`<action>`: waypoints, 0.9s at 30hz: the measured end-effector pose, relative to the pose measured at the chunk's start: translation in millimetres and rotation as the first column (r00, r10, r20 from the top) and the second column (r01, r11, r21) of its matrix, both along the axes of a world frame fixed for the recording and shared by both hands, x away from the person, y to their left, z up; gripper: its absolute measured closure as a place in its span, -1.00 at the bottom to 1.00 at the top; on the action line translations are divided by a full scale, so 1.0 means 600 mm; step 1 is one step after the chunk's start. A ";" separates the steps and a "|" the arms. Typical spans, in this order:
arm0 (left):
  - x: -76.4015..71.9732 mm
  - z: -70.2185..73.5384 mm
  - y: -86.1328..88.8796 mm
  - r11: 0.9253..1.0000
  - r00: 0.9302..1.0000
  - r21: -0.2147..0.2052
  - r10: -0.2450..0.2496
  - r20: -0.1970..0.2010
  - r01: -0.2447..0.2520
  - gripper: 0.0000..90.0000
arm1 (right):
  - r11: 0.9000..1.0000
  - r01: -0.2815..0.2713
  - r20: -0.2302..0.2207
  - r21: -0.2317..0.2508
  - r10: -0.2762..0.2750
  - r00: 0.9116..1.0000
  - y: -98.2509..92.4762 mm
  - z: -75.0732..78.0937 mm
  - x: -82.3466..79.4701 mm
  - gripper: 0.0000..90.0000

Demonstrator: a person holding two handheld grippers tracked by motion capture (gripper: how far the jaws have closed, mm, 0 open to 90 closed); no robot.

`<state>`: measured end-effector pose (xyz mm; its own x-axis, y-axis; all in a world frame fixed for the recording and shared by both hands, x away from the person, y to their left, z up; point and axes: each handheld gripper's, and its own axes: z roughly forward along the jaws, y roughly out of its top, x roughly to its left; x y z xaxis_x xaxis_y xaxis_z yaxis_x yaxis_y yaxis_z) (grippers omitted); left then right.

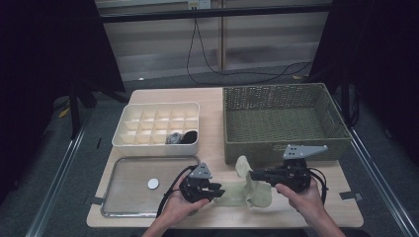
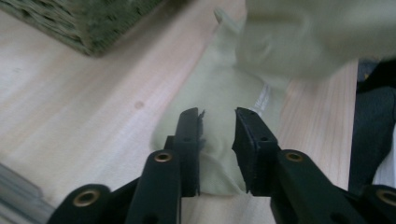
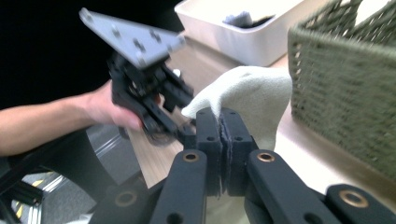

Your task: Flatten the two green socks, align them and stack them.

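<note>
Currently right gripper (image 3: 222, 122) is clenched on a fold of the pale green sock (image 1: 247, 190), holding it above the wooden table (image 1: 217, 106) just ahead of the left gripper (image 2: 217, 122). Left jaws stand apart over the sock's flat end, not yet pinching. Best to close low on that end, keeping fabric taut between both tools.

pale sock (image 2: 299, 37) blurred, dark items (image 1: 181, 137) in organiser (image 1: 129, 142) unidentifiable

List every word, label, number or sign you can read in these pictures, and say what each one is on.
None can be read: there is no legible text on the pale sock, the woven basket, the white divided box, the tray or either gripper. A small bright plate on the far wall is too small and blurred to read.
</note>
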<state>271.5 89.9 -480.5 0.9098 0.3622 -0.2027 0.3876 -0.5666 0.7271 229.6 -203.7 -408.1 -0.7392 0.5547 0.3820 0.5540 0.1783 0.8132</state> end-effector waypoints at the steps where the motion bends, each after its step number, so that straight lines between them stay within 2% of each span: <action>1: 0.001 0.003 0.002 1.000 1.000 -0.013 0.013 0.013 -0.013 0.48 | 1.000 -0.004 -0.003 -0.003 0.004 1.000 0.002 -0.004 0.002 0.96; 2: 0.005 0.010 0.004 1.000 0.999 -0.010 0.027 0.031 -0.027 0.41 | 1.000 -0.006 -0.010 -0.011 0.006 1.000 0.003 -0.008 0.003 0.96; 3: 0.009 0.015 0.005 0.999 0.999 -0.021 0.038 0.032 -0.037 0.30 | 1.000 -0.010 -0.015 -0.013 0.010 1.000 0.006 -0.012 0.005 0.96; 5: 0.022 0.026 0.002 0.997 0.999 -0.071 0.041 0.027 -0.039 0.30 | 1.000 -0.016 -0.017 -0.026 0.015 1.000 0.009 -0.015 0.008 0.95; 9: 0.017 0.036 -0.012 0.996 0.998 -0.085 0.013 0.065 -0.007 0.21 | 0.999 -0.023 -0.029 -0.026 0.022 0.999 0.013 -0.024 0.012 0.95; 10: 0.012 0.037 -0.014 0.997 0.996 -0.076 0.008 0.084 -0.001 0.19 | 0.999 -0.025 -0.032 -0.026 0.024 0.999 0.014 -0.027 0.013 0.95; 13: 0.007 0.040 -0.018 0.997 0.995 -0.083 -0.001 0.099 0.010 0.09 | 0.999 -0.035 -0.046 -0.027 0.034 0.998 0.018 -0.034 0.017 0.95; 17: 0.002 0.039 -0.020 0.994 0.995 -0.107 -0.009 0.102 0.020 0.06 | 0.998 -0.050 -0.060 -0.034 0.048 0.997 0.027 -0.043 0.019 0.96; 22: -0.001 0.033 -0.027 0.995 0.993 -0.091 -0.030 0.117 0.040 0.03 | 0.997 -0.070 -0.074 -0.042 0.067 0.995 0.039 -0.051 0.020 0.95; 24: -0.003 0.033 -0.027 0.996 0.992 -0.079 -0.025 0.126 0.035 0.03 | 0.996 -0.074 -0.082 -0.048 0.070 0.994 0.042 -0.055 0.021 0.95; 27: -0.004 0.033 -0.025 0.994 0.990 -0.098 -0.037 0.133 0.050 0.18 | 0.996 -0.080 -0.092 -0.049 0.075 0.993 0.044 -0.060 0.022 0.95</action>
<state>269.2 75.2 -460.6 0.9452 0.3056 -0.1147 0.2623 -0.5019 0.8242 242.9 -177.2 -444.3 -0.7444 0.5183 0.4211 0.6077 0.2645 0.7488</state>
